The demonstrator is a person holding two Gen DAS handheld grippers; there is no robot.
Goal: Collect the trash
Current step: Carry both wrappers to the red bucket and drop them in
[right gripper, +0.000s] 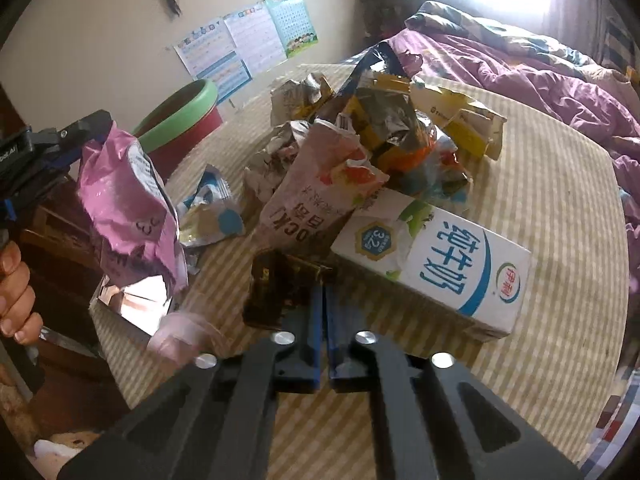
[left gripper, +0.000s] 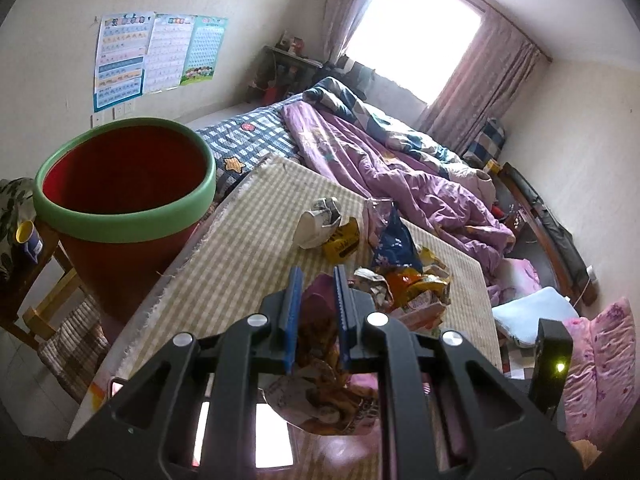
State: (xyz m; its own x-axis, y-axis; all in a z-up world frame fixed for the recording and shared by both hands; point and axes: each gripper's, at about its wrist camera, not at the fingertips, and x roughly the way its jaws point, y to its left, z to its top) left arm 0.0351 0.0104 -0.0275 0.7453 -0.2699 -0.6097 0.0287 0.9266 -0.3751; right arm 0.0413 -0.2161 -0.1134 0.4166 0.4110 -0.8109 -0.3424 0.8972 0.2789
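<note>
My left gripper (left gripper: 318, 276) is shut on a crumpled pink-purple snack wrapper (left gripper: 314, 308), held up above the table's near edge. In the right wrist view that wrapper (right gripper: 128, 208) hangs from the left gripper (right gripper: 68, 140) at the far left, with a person's hand (right gripper: 16, 292) below it. My right gripper (right gripper: 322, 286) is down on the checked tablecloth (right gripper: 560, 200) with its blue pads together, pinching the edge of a dark brown wrapper (right gripper: 276, 292). A white and blue milk carton (right gripper: 440, 264) lies just right of it. A heap of crumpled wrappers (right gripper: 360, 140) sits behind.
A red bucket with a green rim (left gripper: 124, 184) stands on a wooden stool at the table's left edge, seen also as the bucket (right gripper: 180, 120). Behind the table is a bed with a purple quilt (left gripper: 380, 160). More wrappers (left gripper: 400, 272) and a crushed paper cup (left gripper: 320, 224) lie mid-table.
</note>
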